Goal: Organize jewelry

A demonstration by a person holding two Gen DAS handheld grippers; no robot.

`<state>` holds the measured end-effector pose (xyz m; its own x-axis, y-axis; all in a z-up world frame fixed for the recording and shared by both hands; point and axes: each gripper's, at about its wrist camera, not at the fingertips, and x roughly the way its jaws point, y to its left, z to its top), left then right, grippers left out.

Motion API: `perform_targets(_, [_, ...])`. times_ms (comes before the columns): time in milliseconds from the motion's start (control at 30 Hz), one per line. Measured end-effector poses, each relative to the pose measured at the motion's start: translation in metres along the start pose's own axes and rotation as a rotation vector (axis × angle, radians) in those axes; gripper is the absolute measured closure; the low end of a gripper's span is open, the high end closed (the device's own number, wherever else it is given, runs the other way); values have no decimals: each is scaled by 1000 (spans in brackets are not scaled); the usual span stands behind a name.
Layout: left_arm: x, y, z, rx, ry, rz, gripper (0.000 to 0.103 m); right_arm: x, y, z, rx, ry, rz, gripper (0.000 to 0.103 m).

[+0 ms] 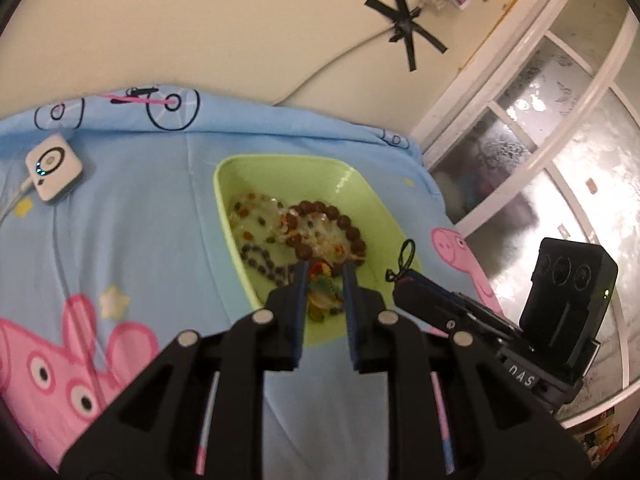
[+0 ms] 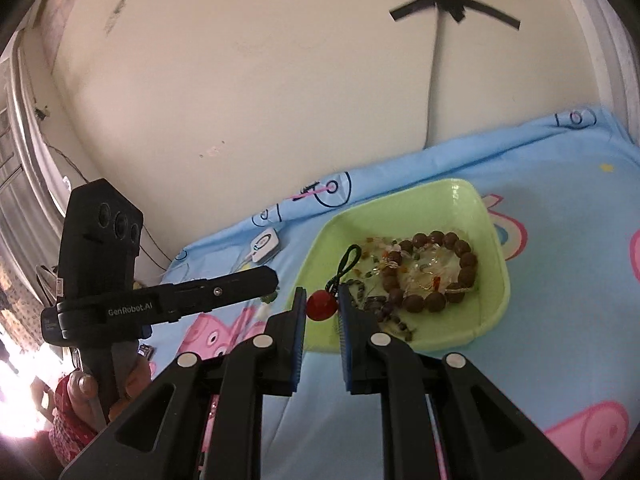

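Note:
A light green tray [image 1: 240, 168] [image 2: 492, 320] sits on the blue cartoon bedsheet and holds a brown wooden bead bracelet [image 1: 344, 222] [image 2: 436, 300], clear and small dark bead strands. My left gripper [image 1: 326, 276] is over the tray's near end, shut on a colourful beaded piece [image 1: 320, 276]. My right gripper [image 2: 322, 300] is shut on a red round charm [image 2: 321, 305] with a dark green cord loop [image 2: 346, 264], just left of the tray. The loop also shows in the left wrist view [image 1: 404, 260].
A small white square device [image 1: 54, 168] [image 2: 266, 245] with a cable lies on the sheet at the far left. A cream wall with black tape [image 1: 404, 20] is behind. A frosted glass door [image 1: 560, 140] stands at the right.

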<state>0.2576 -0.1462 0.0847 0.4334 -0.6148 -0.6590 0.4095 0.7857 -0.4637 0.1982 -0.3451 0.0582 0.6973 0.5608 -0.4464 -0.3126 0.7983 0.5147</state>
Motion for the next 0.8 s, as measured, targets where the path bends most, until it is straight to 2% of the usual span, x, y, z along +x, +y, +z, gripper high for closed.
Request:
perform_targets(100, [16, 4, 5, -11, 28, 24, 86, 16, -1, 2, -10, 10, 18, 103])
perform_targets(167, [27, 10, 7, -29, 60, 47, 84, 22, 0, 1, -22, 18, -12, 103])
perform_targets(200, [26, 12, 8, -40, 61, 49, 84, 25, 0, 2, -18, 15, -23, 97])
perform_targets(300, [16, 14, 9, -47, 34, 26, 83, 19, 1, 2, -7, -33, -21, 80])
perform_targets(467, [-21, 2, -4, -16, -42, 16, 83, -7, 8, -4, 20, -121, 25, 80])
perform_targets(667, [-63, -7, -68, 73, -104, 97, 83, -25, 18, -44, 78, -124, 67, 80])
perform_targets(800, [-81, -1, -119, 105, -140, 201, 83, -25, 26, -81, 123, -75, 52, 80])
